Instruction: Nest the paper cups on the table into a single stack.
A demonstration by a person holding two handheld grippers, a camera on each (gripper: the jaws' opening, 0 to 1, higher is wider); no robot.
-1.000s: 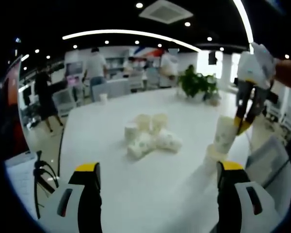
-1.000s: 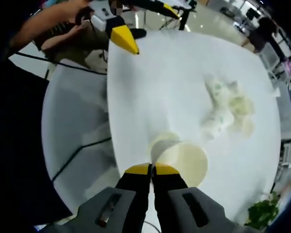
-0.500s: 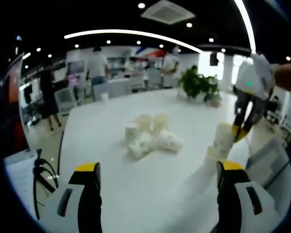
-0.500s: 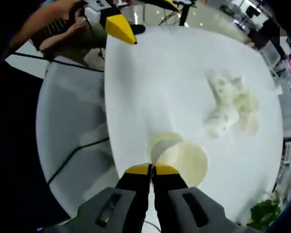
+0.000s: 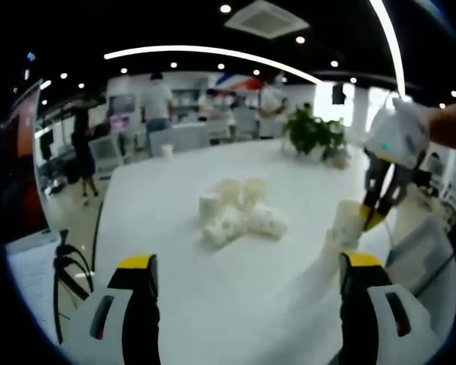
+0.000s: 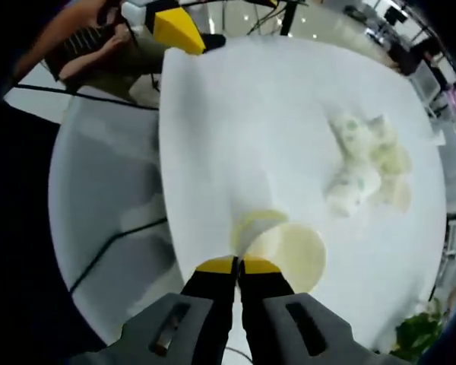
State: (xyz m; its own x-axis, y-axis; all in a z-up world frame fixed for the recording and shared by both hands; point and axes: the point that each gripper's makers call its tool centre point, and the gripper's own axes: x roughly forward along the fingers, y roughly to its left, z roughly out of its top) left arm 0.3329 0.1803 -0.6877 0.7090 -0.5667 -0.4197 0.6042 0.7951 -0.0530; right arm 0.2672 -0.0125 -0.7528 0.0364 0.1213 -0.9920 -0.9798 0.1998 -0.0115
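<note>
Right gripper (image 6: 238,265): jaws pressed together on the rim of a paper cup (image 6: 295,255), at lower centre of the right gripper view; seen in the left gripper view at right of frame (image 5: 372,220), pinching the same cup (image 5: 346,224) from above. A second cup rim (image 6: 252,225) just beside the held cup, toward upper left; nested or merely adjacent cannot be told.

Left gripper (image 5: 247,262): jaws spread wide at bottom of frame, nothing between them.

Cluster of loose cups (image 5: 237,211) at centre of the white tabletop (image 5: 175,251), some upright, some tipped over. Potted plant (image 5: 313,131) at the tabletop's far edge, upper right.
</note>
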